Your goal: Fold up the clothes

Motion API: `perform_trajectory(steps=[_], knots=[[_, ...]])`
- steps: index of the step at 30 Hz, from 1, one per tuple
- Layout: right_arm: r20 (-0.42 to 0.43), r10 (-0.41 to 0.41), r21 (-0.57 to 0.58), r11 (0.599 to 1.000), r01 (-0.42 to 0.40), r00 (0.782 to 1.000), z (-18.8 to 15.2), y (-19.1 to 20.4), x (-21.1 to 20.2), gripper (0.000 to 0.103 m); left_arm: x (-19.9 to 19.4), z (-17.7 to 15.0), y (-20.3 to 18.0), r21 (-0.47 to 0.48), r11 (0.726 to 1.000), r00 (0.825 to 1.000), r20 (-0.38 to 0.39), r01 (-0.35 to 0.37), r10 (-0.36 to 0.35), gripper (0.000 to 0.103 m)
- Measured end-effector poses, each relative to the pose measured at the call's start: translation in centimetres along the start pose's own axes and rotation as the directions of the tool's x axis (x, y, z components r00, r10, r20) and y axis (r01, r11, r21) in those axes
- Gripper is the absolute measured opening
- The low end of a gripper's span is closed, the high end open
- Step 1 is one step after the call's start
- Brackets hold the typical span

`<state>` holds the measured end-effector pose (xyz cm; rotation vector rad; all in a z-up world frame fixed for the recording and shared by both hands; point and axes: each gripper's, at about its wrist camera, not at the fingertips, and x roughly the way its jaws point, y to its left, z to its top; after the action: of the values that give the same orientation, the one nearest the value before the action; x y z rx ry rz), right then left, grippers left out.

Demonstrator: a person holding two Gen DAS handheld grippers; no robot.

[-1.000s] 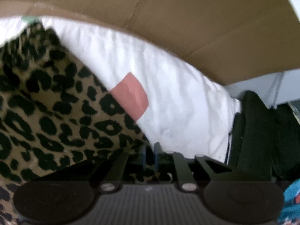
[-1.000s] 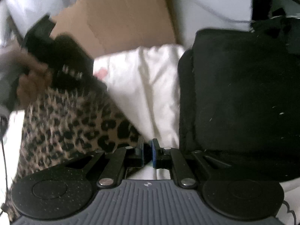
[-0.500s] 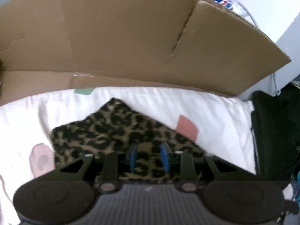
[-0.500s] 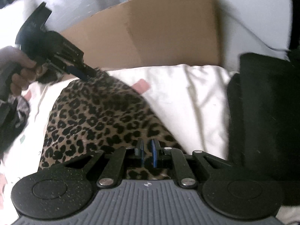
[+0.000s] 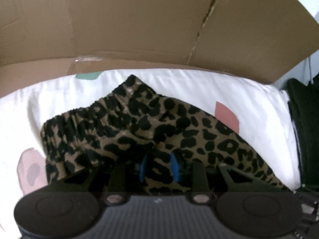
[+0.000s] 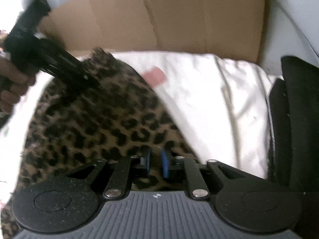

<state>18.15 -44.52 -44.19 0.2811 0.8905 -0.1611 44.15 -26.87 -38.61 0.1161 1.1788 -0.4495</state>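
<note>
Two low, close wrist views facing the cardboard wall (image 5: pixel 139 23), sharing the leopard-print garment (image 5: pixel 179 127) on white bedding (image 6: pixel 209 99)

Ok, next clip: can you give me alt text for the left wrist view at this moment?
The left gripper, its blue-padded fingers apart, sits low over a rumpled leopard-print garment lying on a white sheet with pink and green patches. A brown cardboard panel fills the background, and something black sits at the right edge.

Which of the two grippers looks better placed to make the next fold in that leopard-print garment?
Probably the left gripper: its open blue pads straddle the leopard-print garment behind the bunched waistband. The right gripper, also open, hovers at the plain near edge.
</note>
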Motion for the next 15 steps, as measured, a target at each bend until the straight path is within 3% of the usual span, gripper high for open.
perform_trajectory(steps=[4, 8, 10, 12, 15], knots=[[-0.009, -0.031, 0.005, 1.0, 0.031, 0.999, -0.4, -0.9, -0.1, 0.013, -1.2, 0.8, -0.4, 0.026, 0.999, 0.998, 0.05, 0.026, -0.027, 0.025], [-0.01, -0.032, 0.01, 0.999, 0.032, 0.999, -0.8, -1.1, -0.4, 0.013, -2.3, 1.9, -0.9, 0.084, 0.995, 0.996, 0.086, -0.045, 0.038, 0.027], [-0.01, -0.036, 0.01, 0.999, 0.036, 0.999, -0.8, -1.1, -0.4, 0.013, -2.9, 2.4, -1.2, 0.113, 0.99, 0.992, 0.105, -0.082, 0.07, 0.038], [-0.011, -0.037, 0.014, 0.999, 0.037, 0.999, -0.6, -1.1, -0.3, 0.013, -3.5, 3.0, -1.4, 0.14, 0.983, 0.987, 0.125, -0.118, 0.101, 0.061], [-0.009, -0.031, 0.021, 0.999, 0.032, 0.999, -0.5, -1.2, -0.2, 0.013, -3.3, 3.5, -1.7, 0.185, 0.97, 0.982, 0.134, -0.159, 0.135, 0.062]])
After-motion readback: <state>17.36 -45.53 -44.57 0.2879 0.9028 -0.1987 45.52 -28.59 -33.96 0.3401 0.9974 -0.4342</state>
